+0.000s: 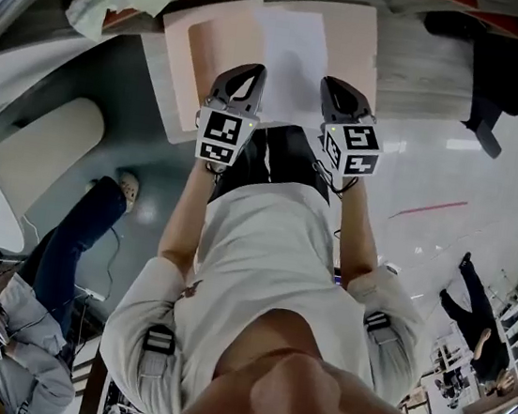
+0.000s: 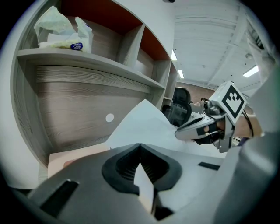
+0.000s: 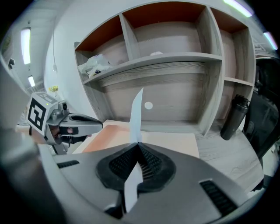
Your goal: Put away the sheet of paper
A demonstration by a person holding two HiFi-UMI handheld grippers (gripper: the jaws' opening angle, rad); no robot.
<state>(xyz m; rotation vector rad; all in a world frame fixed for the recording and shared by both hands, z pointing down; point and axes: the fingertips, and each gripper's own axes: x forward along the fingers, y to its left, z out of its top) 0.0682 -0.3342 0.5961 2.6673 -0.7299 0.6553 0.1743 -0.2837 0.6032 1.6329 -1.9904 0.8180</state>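
You're pinching the sheet (image 1: 293, 54) from both sides: the left gripper (image 2: 140, 151) is clamping its jaws tight on one near corner, the right gripper (image 3: 139, 148) is doing the same on the other, and the paper is running out ahead between them, edge-on in each gripper view. It's hanging over the peach pad (image 3: 175, 142) on the desk (image 3: 232, 153), under the shelves (image 3: 175, 59). You're carrying it in, I'd say. Next you're lowering it flat onto that pad, hands level, then easing both jaws apart.
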